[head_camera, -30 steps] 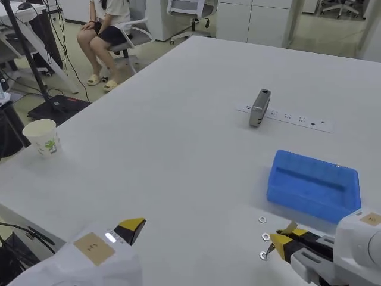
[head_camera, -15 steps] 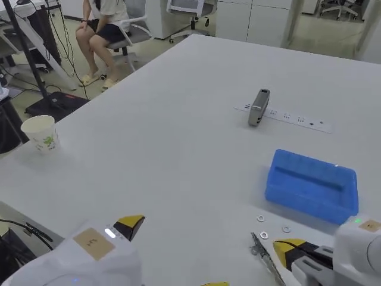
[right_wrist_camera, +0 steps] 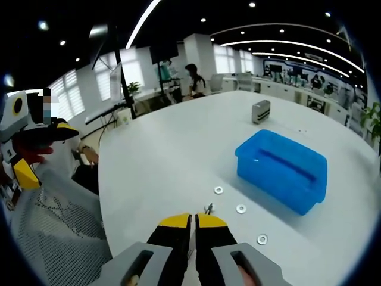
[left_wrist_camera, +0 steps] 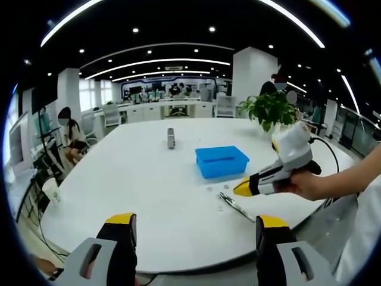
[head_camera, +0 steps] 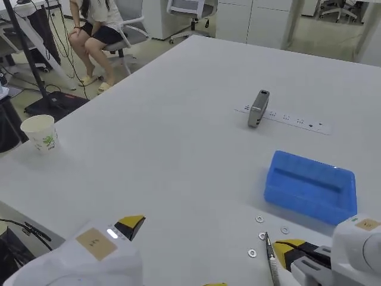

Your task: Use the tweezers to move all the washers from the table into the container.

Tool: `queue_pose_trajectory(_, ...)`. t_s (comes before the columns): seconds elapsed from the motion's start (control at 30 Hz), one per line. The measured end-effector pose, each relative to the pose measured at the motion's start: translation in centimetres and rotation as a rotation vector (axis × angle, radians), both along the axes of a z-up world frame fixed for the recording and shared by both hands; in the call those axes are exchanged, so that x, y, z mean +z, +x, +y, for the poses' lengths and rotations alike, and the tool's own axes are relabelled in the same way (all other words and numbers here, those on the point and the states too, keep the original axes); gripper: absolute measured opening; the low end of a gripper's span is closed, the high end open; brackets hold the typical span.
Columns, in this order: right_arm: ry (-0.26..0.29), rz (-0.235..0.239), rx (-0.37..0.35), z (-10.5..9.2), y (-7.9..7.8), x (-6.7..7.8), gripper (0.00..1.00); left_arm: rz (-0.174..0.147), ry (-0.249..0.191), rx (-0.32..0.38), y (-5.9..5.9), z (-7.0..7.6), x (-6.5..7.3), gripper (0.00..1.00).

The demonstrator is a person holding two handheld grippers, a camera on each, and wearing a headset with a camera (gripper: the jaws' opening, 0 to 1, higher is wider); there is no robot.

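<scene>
We held the slim metal tweezers [head_camera: 271, 262] clamped in our right gripper [right_wrist_camera: 193, 219], our left gripper [left_wrist_camera: 193, 223] gaping empty, small steel washers [right_wrist_camera: 241, 208] just ahead before the blue plastic container [right_wrist_camera: 283, 164]; a skewed pinch might flick one away.

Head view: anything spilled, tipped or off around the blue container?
Nothing stands out. The blue container sits upright and level on the table; four washers lie flat beside it, none visible inside. The right gripper holds the tweezers near them.
</scene>
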State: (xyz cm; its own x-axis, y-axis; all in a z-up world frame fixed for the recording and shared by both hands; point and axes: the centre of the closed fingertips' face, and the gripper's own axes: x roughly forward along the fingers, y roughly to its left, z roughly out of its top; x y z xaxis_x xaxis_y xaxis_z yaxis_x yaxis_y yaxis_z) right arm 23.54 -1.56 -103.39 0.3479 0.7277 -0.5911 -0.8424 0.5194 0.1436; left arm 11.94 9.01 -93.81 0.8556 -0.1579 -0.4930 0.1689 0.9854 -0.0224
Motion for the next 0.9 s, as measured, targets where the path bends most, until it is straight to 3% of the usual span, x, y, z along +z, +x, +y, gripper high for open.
queue_pose_trajectory(0.2, -0.043, -0.007, -0.001, -0.3, 0.1, -1.0, 0.07, 0.001, 0.003, 0.0, 0.0, 0.0, 0.0, 0.83)
queue_pose_trajectory(0.43, -0.128, 0.035, 0.007, -0.4, -0.7, -3.6, 0.15, -0.012, 0.033, -0.018, 0.3, 0.1, 0.5, 0.83)
queue_pose_trajectory(0.6, -0.177, 0.035, 0.02, -0.5, -0.9, -4.6, 0.1, -0.026, 0.05, -0.046, 0.7, -0.2, 1.1, 0.83)
queue_pose_trajectory(0.9, -0.202, 0.027, 0.039, -0.5, -1.0, -4.4, 0.02, -0.027, 0.081, -0.178, 2.4, -2.2, 1.5, 0.8)
